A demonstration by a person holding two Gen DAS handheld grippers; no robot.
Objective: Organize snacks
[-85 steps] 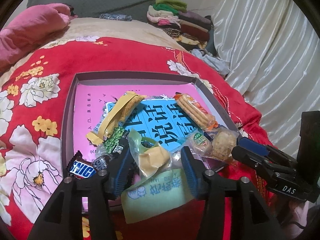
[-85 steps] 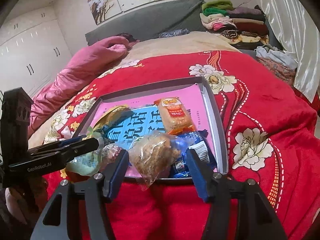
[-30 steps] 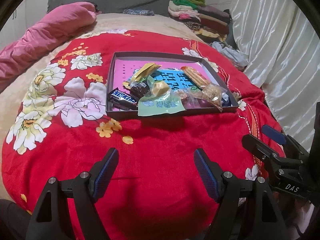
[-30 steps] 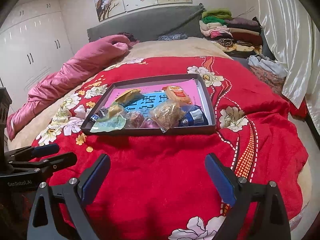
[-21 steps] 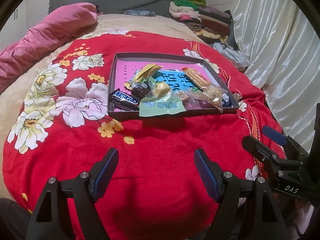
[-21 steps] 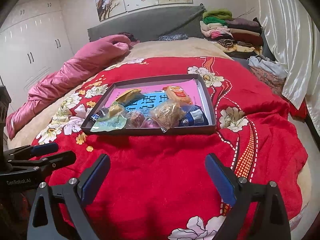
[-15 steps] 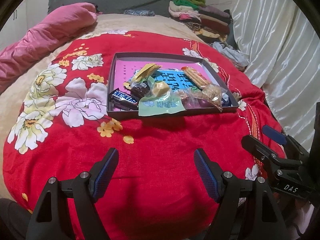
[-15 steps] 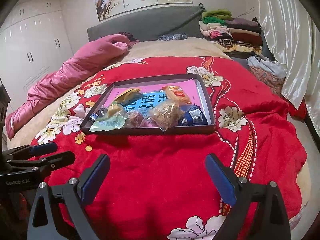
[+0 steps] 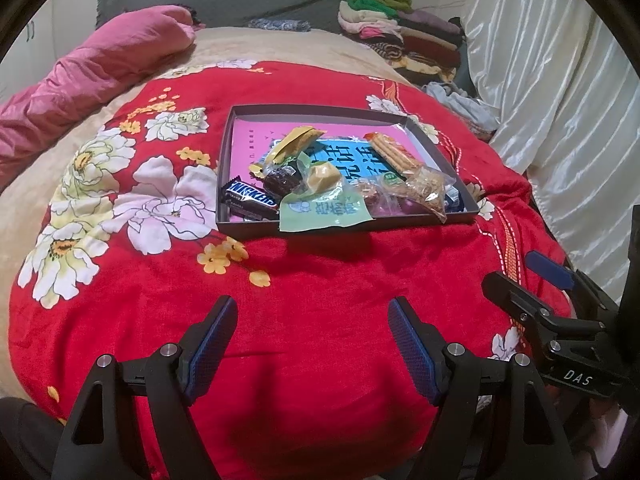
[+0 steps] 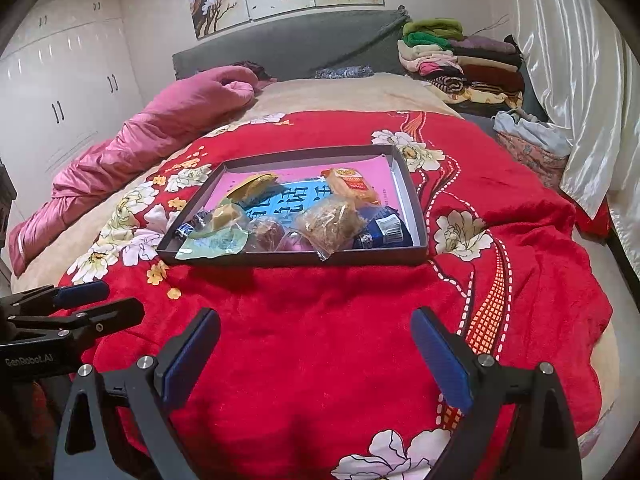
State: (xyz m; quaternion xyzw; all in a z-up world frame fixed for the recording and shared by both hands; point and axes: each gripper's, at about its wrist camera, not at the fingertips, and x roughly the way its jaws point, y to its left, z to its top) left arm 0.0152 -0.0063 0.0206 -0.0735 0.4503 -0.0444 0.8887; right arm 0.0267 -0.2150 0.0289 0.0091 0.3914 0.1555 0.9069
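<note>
A shallow grey box (image 9: pixel 236 128) (image 10: pixel 412 196) with a pink and blue lining sits on the red flowered blanket and holds several snacks. Among them are a Snickers bar (image 9: pixel 248 198), a pale green packet (image 9: pixel 324 212) (image 10: pixel 212 244) hanging over the front rim, a yellow packet (image 9: pixel 298 140) and a clear bag of crumbly cake (image 10: pixel 330 220). My left gripper (image 9: pixel 312 320) is open and empty, well in front of the box. My right gripper (image 10: pixel 316 332) is open and empty, also well short of the box.
A red flowered blanket (image 10: pixel 320 300) covers the bed. A pink quilt (image 10: pixel 168 120) lies at the left. Folded clothes (image 10: pixel 460 60) are stacked at the back right, beside a white curtain (image 10: pixel 580 80). White wardrobe doors (image 10: pixel 60 100) stand at the left.
Both grippers have drawn back from the box since 2.8 s ago, when they were right over the snacks. In the last second nothing has visibly moved.
</note>
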